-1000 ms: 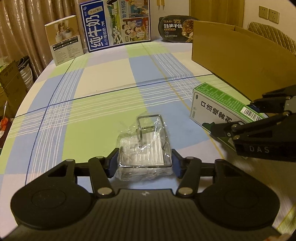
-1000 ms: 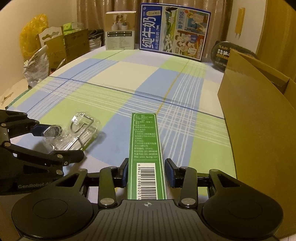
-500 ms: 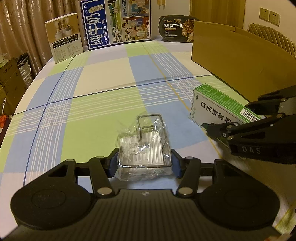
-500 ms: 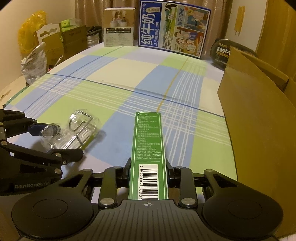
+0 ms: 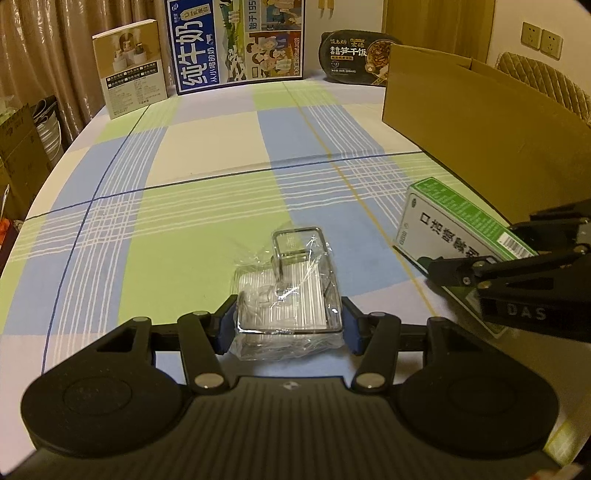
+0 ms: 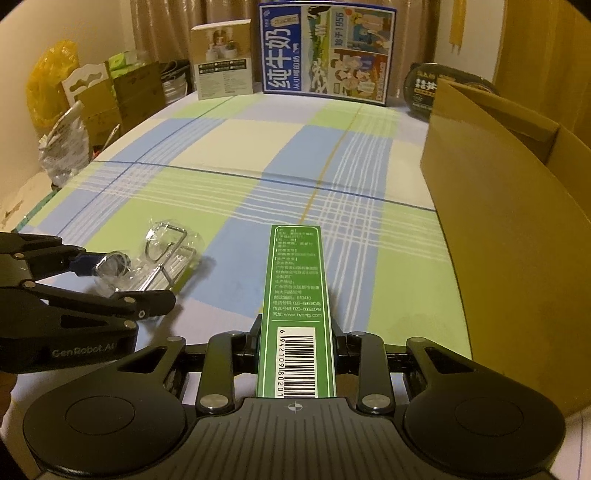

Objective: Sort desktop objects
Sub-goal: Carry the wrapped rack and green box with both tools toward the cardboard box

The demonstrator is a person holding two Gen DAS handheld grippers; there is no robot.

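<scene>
A home dining room, by the look of it. A checked tablecloth (image 5: 207, 162) covers the table, with curtains (image 5: 48, 40) and wall sockets (image 5: 541, 35) far behind. Cardboard boxes (image 6: 122, 94) and bags (image 6: 46, 88) crowd the floor at left.

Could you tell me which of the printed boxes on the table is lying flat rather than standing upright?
The green box, clamped in the right gripper. The beige box and blue milk carton stand upright at the far edge.
</scene>
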